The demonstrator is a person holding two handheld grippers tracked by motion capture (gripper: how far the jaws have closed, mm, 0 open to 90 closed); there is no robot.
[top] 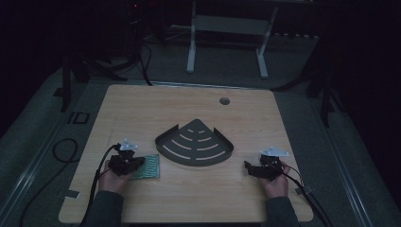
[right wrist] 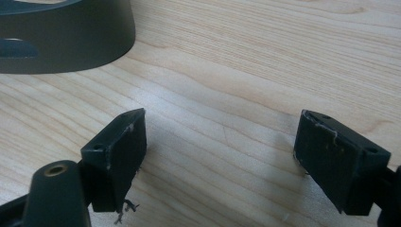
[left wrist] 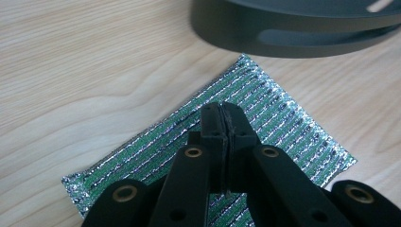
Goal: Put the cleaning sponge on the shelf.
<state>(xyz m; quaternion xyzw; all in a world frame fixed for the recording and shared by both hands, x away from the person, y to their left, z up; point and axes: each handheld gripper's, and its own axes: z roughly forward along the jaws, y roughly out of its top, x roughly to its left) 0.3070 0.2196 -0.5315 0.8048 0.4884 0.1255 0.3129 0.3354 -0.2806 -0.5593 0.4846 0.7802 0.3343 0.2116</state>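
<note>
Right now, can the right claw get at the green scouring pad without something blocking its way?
Probably not directly. The right claw sits open at the table's right side, while the green scouring pad lies far left under the shut left claw. The dark corner shelf stands just beyond the line between them.
</note>
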